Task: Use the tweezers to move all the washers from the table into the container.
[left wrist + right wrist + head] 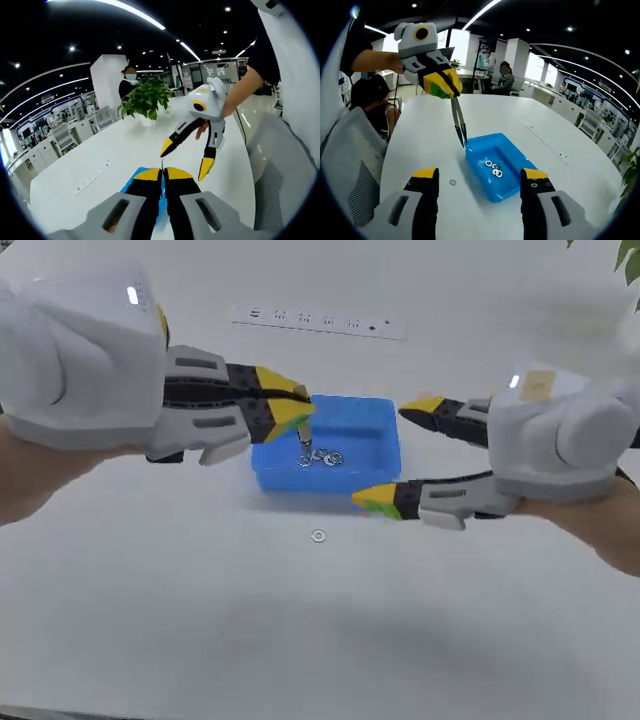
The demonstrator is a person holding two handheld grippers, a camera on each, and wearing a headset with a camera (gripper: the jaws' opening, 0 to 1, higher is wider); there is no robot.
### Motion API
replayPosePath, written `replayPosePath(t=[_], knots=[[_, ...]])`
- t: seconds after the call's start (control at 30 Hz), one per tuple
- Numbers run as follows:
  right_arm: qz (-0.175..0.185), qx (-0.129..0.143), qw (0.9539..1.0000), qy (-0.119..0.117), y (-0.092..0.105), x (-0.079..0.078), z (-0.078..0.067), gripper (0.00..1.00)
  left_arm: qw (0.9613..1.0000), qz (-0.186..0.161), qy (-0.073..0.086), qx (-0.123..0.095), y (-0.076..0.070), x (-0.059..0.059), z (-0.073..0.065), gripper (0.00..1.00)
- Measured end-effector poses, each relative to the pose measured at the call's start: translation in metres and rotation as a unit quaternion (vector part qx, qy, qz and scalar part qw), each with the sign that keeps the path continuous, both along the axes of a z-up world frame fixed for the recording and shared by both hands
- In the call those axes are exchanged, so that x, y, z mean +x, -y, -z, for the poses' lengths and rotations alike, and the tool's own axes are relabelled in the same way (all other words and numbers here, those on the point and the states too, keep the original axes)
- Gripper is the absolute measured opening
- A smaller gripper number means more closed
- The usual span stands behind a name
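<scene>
Clamped tight between the jaws of the left gripper (pixel 300 405): tweezers (pixel 458 120), tips pointing down over the blue container (pixel 372 422). Inside the container, a small cluster of washers (pixel 322 457), right by the tweezer tips. Jaws of the right gripper (pixel 383 454) wide apart, holding nothing, at the container's right end. On the table (pixel 200 620), 1 loose washer (pixel 318 536) just in front of the container, clear of both grippers.

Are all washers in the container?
No, one washer lies on the table, in front of the container.
</scene>
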State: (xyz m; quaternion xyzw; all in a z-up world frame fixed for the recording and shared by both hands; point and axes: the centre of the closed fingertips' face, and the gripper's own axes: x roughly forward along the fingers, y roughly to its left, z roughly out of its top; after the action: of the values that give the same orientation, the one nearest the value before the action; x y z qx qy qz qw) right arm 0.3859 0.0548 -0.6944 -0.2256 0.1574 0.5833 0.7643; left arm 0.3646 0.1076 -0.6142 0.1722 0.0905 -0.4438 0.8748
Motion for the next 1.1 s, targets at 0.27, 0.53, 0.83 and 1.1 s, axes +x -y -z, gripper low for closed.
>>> replayPosePath(t=[0.27, 0.53, 0.83, 1.1], knots=[[-0.053, -0.032, 0.998, -0.008, 0.023, -0.048, 0.016, 0.81, 0.9997, 0.013, -0.02, -0.002, 0.006, -0.022, 0.017, 0.06], [-0.083, -0.067, 0.9941, -0.02, 0.032, -0.07, 0.037, 0.93, 0.9992, 0.018, -0.035, 0.002, 0.01, -0.027, 0.035, 0.06], [-0.128, -0.071, 0.9882, -0.045, 0.026, -0.098, 0.057, 1.0, 0.998, 0.039, -0.045, 0.024, 0.014, -0.031, 0.065, 0.06], [-0.117, -0.048, 0.9891, -0.075, 0.027, -0.097, 0.06, 1.0, 0.9972, 0.05, -0.049, 0.024, 0.015, -0.022, 0.077, 0.06]])
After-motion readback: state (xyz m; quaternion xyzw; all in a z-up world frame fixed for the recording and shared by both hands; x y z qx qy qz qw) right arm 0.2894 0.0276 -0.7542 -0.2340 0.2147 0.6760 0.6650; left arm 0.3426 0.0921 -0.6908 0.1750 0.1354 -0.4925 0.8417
